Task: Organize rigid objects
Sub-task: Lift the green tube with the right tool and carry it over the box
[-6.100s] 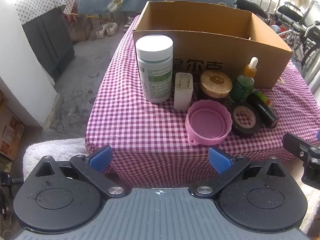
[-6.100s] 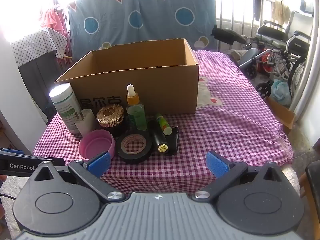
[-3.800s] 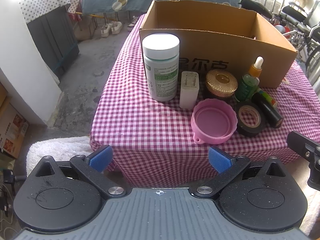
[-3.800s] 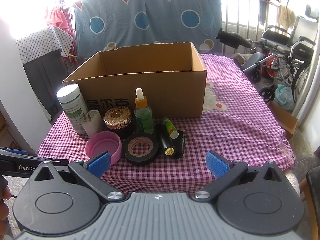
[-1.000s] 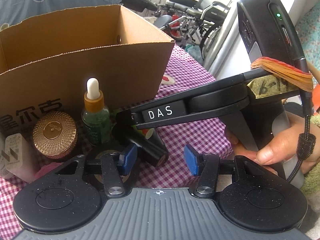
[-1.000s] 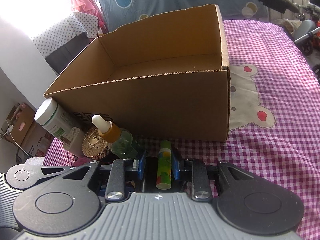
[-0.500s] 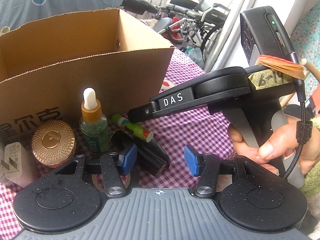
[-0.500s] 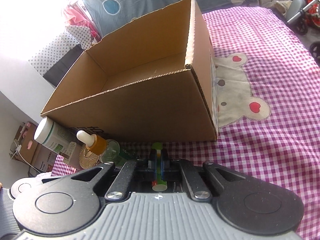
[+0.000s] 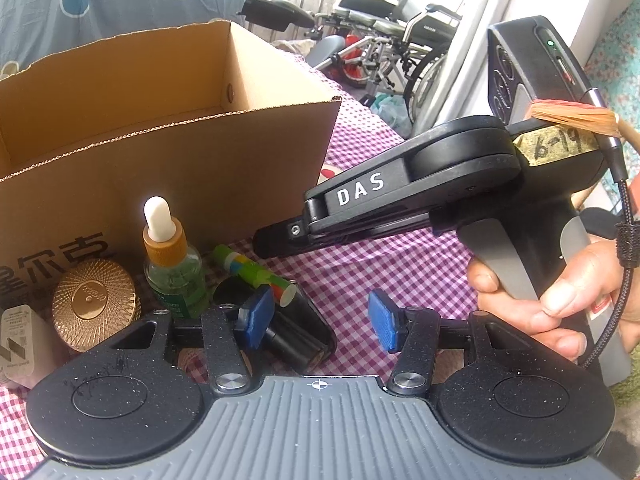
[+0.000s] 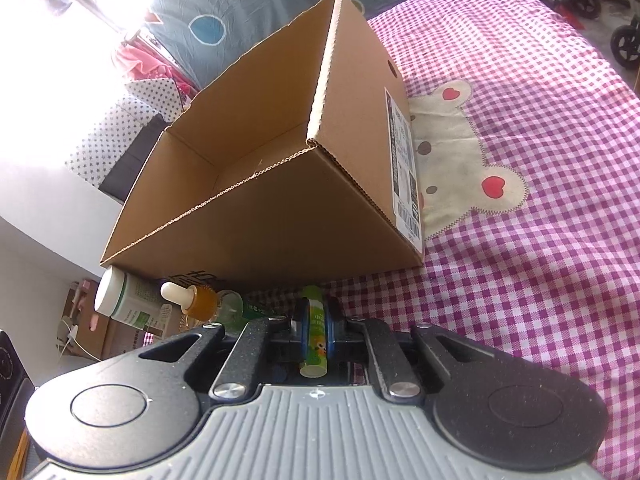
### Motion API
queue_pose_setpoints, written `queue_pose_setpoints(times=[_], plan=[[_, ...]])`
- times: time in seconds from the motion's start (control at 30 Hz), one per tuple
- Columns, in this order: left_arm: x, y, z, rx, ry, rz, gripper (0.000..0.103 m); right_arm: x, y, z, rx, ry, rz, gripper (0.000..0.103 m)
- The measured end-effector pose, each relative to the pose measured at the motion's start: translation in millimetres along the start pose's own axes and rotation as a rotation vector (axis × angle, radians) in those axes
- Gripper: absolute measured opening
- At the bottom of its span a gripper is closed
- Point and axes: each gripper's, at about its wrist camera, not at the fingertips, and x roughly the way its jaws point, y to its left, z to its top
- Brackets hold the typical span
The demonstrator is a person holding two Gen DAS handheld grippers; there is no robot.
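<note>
Item: green tube [image 10: 315,330], pinched in my shut right tool [image 10: 315,334], low before the cardboard box [image 10: 256,216]. Left tool [image 9: 320,322] part-open, empty. Risk: I judge the smooth tube may slip, or clip the box wall when lifted.

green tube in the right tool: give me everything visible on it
The green tube is a slim cylinder, plastic by its look, with a bright green printed label carrying small cartoon graphics and a flat white end facing the right wrist camera. The right tool is shut on it: blue pads press its two sides around the middle, and its long axis runs along the fingers, far end pointing at the box. From the left wrist view it lies roughly level, just over the black items on the checked cloth; contact beneath is unclear.
</note>
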Motion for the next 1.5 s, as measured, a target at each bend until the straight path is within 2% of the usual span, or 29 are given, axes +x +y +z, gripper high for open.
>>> queue_pose_setpoints(times=[0.17, 0.33, 0.47, 0.8, 0.93, 0.97, 1.03, 1.2, 1.5], plan=[[3, 0, 2, 0.004, 0.000, -0.002, 0.052, 16, 9, 6, -0.046, 0.056, -0.015, 0.020], [4, 1, 2, -0.002, 0.000, -0.004, 0.052, 25, 12, 9, -0.066, 0.079, -0.015, 0.021], [4, -1, 1, 0.000, 0.001, 0.004, 0.052, 24, 11, 9, -0.063, 0.059, 0.007, 0.017], [4, -9, 6, 0.010, -0.018, 0.055, 0.052, -5, -7, -1, 0.016, -0.039, 0.062, 0.016], [4, -14, 7, 0.017, -0.023, 0.095, 0.041, -16, -14, -8, 0.047, -0.072, 0.089, 0.016], [4, -16, 7, 0.021, -0.024, 0.106, 0.040, -17, -14, -10, 0.049, -0.080, 0.090, 0.016], [6, -20, 9, 0.031, -0.025, 0.138, 0.031, -23, -15, -14, 0.044, -0.101, 0.085, 0.016], [7, -20, 9, 0.026, -0.037, 0.169, 0.020, -33, -12, -21, 0.040, -0.141, 0.083, 0.017], [-17, -29, 8, 0.046, -0.102, 0.160, 0.018, -67, 8, -30, -0.027, -0.215, 0.067, 0.017]])
